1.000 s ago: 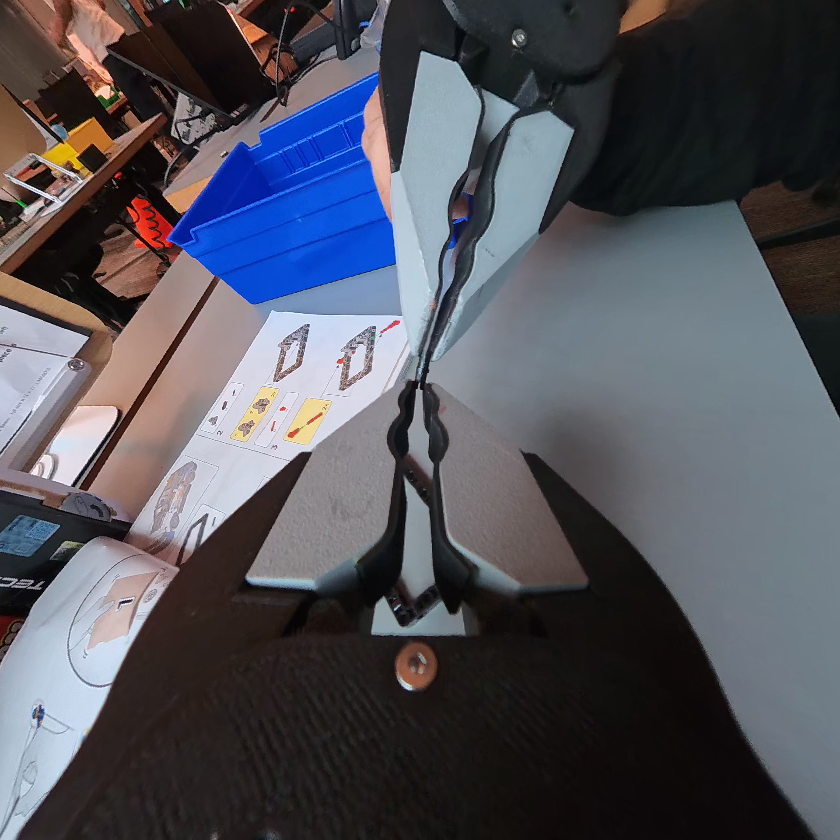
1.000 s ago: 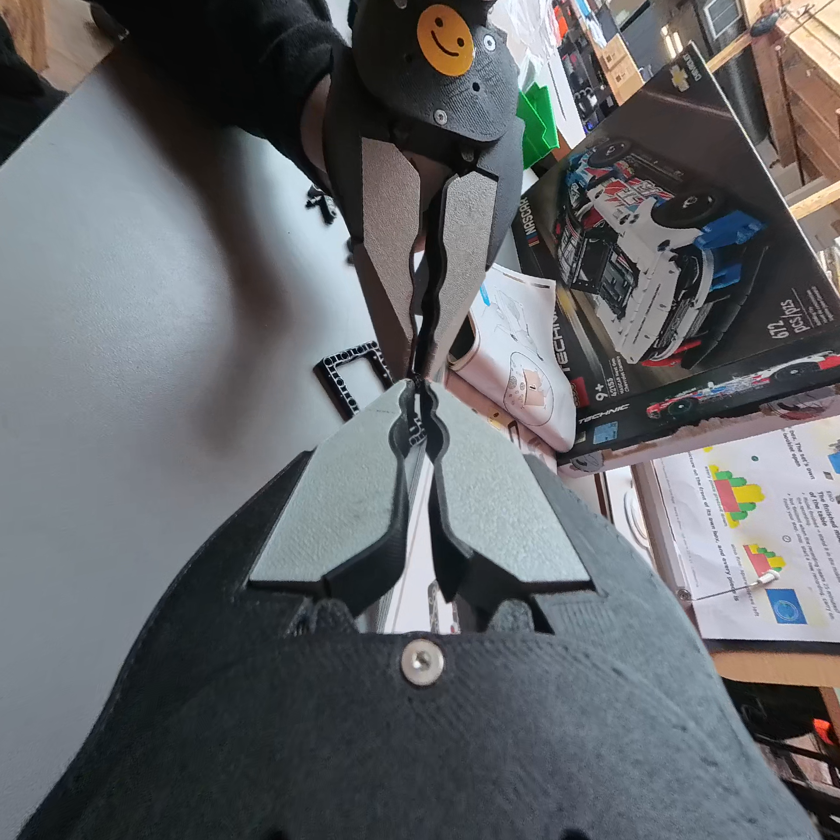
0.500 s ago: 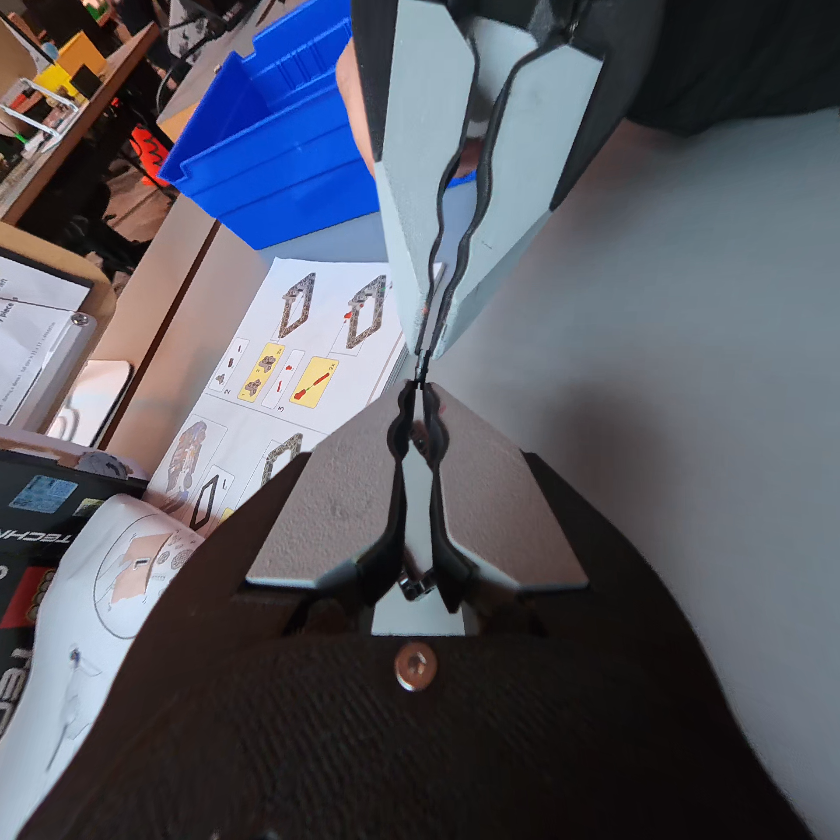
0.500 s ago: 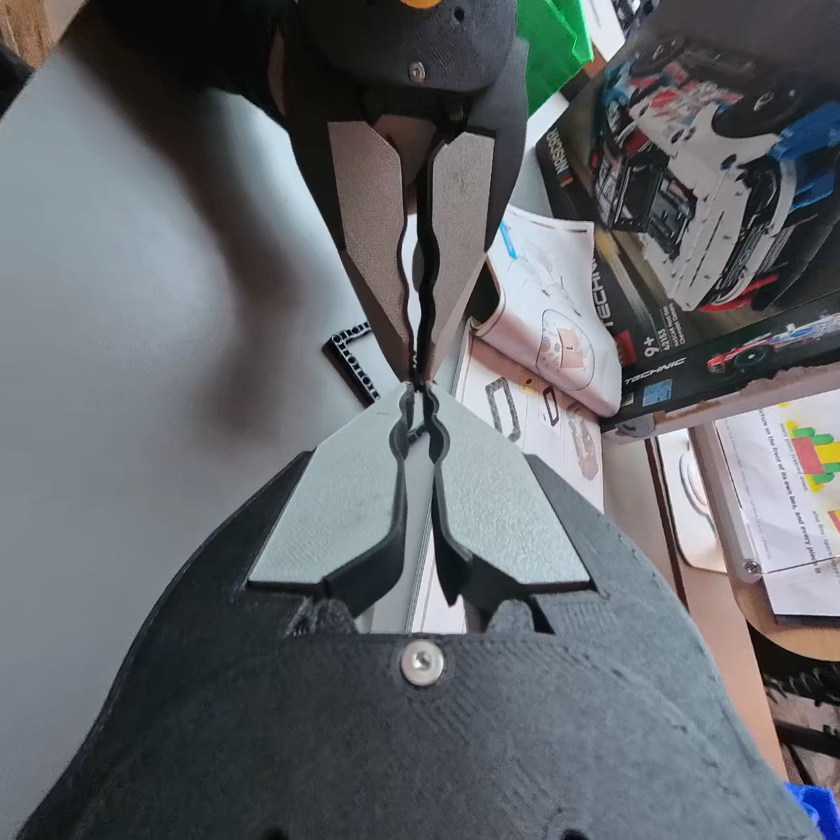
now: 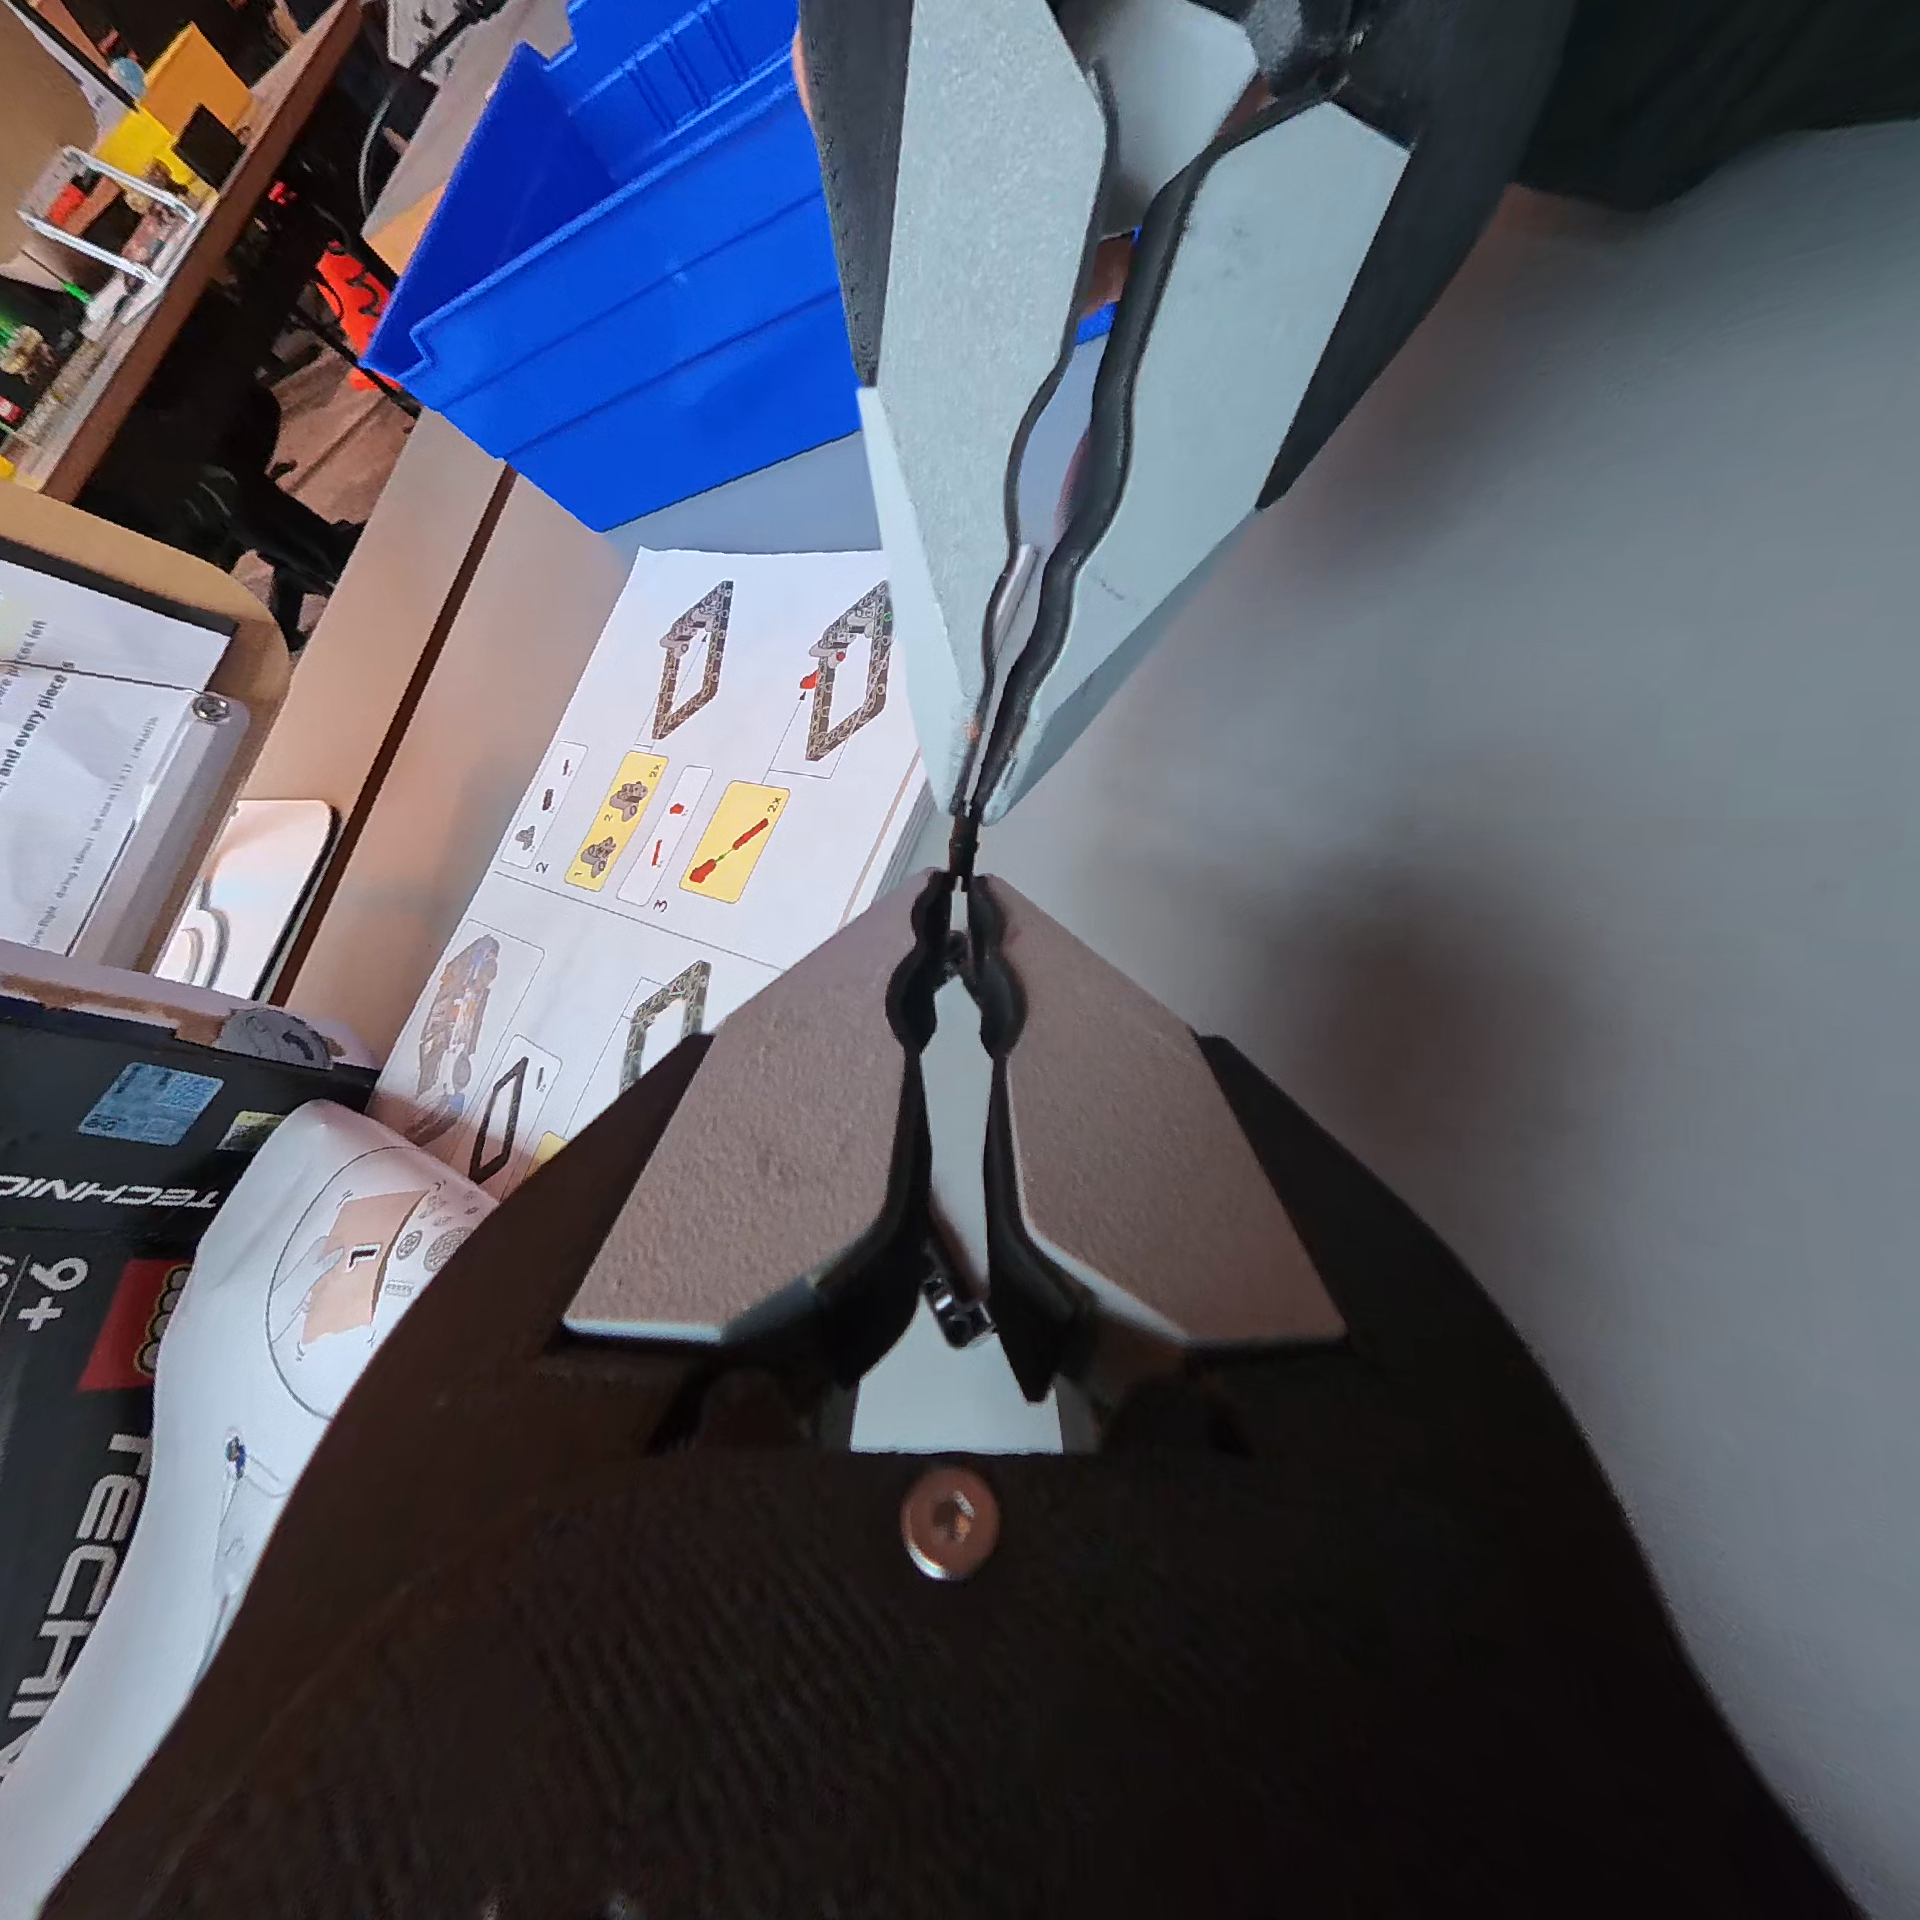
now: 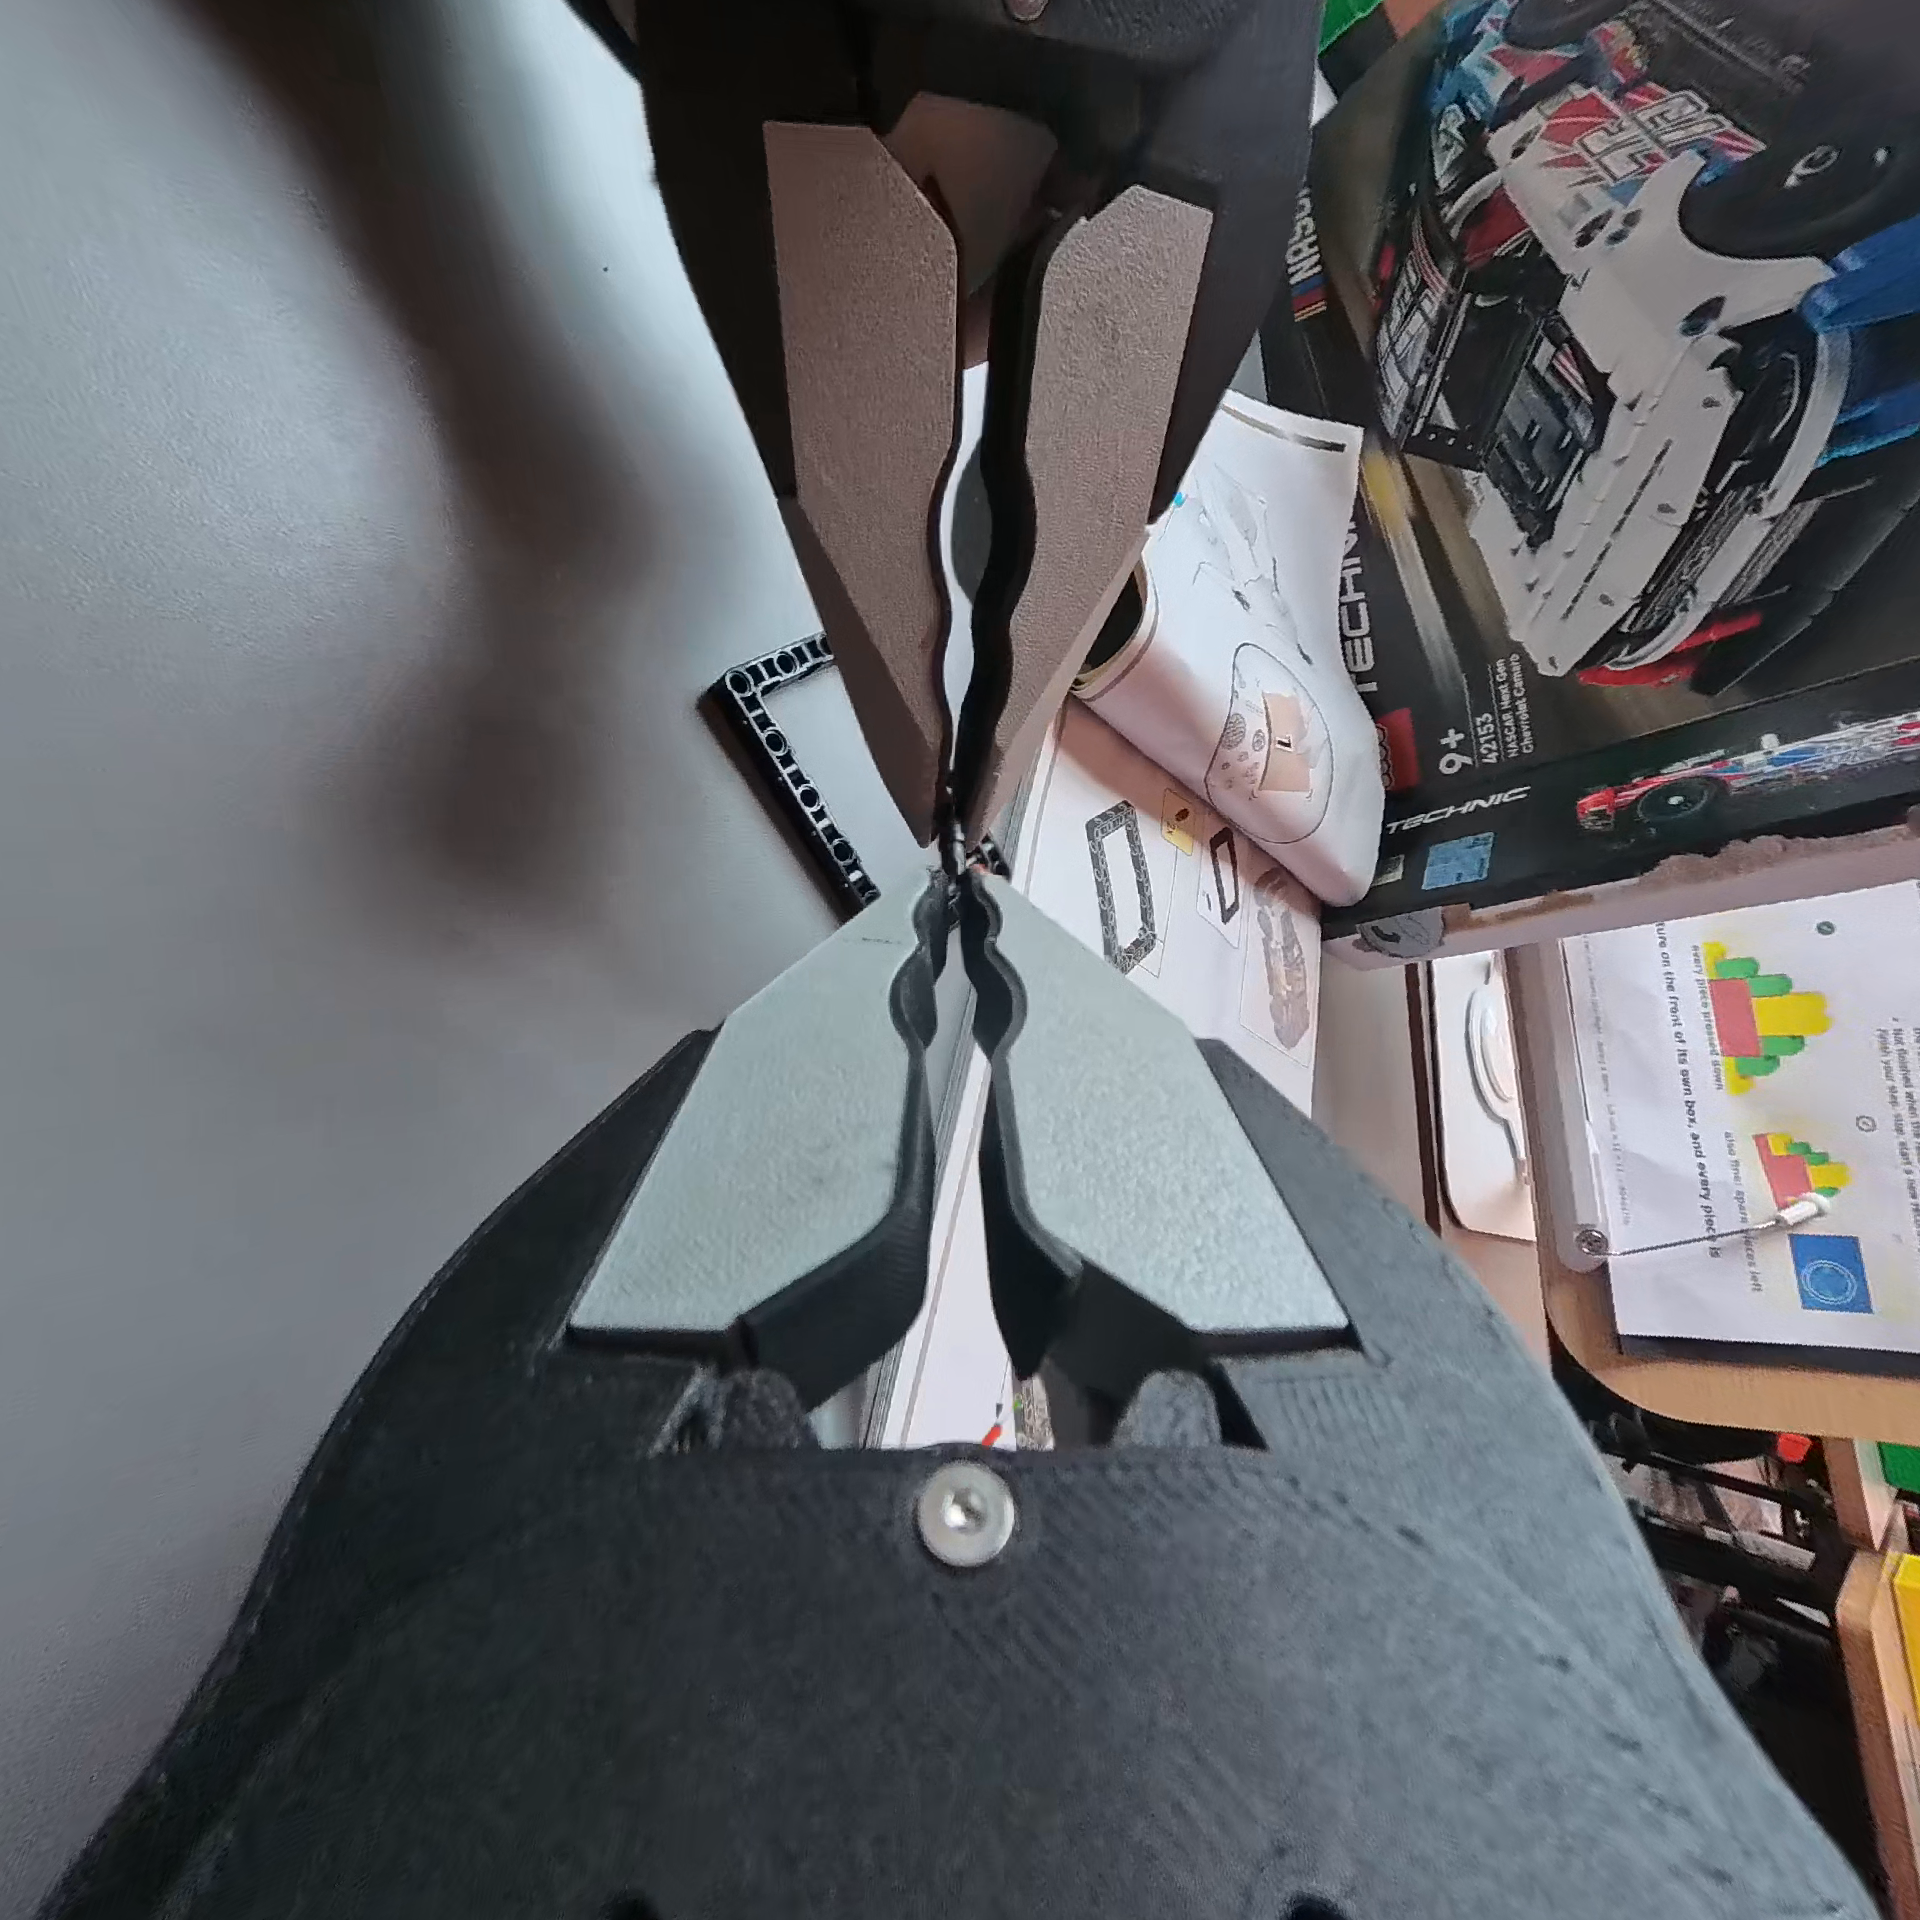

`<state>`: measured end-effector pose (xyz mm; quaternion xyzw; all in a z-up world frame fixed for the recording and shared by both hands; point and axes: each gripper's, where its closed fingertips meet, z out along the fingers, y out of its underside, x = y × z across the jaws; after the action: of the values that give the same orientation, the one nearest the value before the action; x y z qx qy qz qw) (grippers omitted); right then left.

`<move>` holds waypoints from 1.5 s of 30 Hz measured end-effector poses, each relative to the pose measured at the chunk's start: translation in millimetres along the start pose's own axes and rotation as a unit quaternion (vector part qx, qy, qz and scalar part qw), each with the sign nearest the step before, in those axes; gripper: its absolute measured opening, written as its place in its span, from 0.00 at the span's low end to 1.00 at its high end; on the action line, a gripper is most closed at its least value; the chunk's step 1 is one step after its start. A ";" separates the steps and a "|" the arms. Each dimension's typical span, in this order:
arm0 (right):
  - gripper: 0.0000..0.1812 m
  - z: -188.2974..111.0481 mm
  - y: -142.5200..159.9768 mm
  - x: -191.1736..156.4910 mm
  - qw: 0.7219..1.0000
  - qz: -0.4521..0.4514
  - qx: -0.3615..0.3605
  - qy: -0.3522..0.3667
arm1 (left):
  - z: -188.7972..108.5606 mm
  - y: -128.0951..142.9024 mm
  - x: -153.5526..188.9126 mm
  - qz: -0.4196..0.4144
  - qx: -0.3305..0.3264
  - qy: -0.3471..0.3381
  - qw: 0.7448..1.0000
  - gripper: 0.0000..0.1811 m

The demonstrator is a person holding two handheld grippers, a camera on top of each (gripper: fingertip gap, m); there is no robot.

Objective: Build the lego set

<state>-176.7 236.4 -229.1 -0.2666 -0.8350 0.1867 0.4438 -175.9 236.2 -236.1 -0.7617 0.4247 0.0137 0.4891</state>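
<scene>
A: How are the 2 tools sitting?

B: Tip to tip above the grey table [image 5: 1558,831]. The left gripper [image 5: 958,883] is pinching a small dark lego piece [image 5: 961,850], and the right gripper [image 6: 954,896] is clenching the same piece from 12 o'clock in the left wrist view.

A: And the other parts?

B: A black lego frame [image 6: 790,758] is lying flat at 11 o'clock in the right wrist view, beside the instruction sheet [image 5: 675,810]. The blue bin [image 5: 623,291] is sitting at 11 o'clock in the left wrist view, and the set's box [image 6: 1621,416] at 2 o'clock in the right.
</scene>
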 end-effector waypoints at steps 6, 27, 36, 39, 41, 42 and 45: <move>0.00 16.3 15.0 -9.6 0.999 0.021 -0.036 -0.028 | 4.3 -4.3 7.1 -0.026 0.006 0.023 0.999 0.00; 0.00 12.2 47.2 9.4 0.992 0.113 -0.051 -0.020 | 0.1 20.9 -14.9 -0.110 -0.004 0.050 0.993 0.00; 0.07 -19.4 18.5 -48.3 0.963 0.231 0.047 -0.135 | 0.4 24.5 14.3 -0.156 -0.029 0.147 0.976 0.00; 0.08 -6.5 20.4 -62.8 0.969 0.203 0.010 -0.144 | -1.5 17.4 20.8 -0.136 -0.029 0.144 0.980 0.00; 0.10 2.9 24.6 -68.2 0.972 0.176 -0.019 -0.151 | -2.1 16.5 27.8 -0.138 -0.031 0.156 0.978 0.00; 0.09 6.7 28.1 -71.6 0.973 0.164 -0.033 -0.160 | -1.5 17.0 31.7 -0.138 -0.033 0.163 0.976 0.00; 0.06 13.3 27.6 -68.4 0.972 0.166 -0.030 -0.164 | 3.6 21.4 42.6 -0.129 -0.051 0.179 0.974 0.00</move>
<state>-148.5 215.4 -295.2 -0.3807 -0.8454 0.2741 0.2555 -161.3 208.5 -272.2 -0.8241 0.4023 -0.1646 0.3631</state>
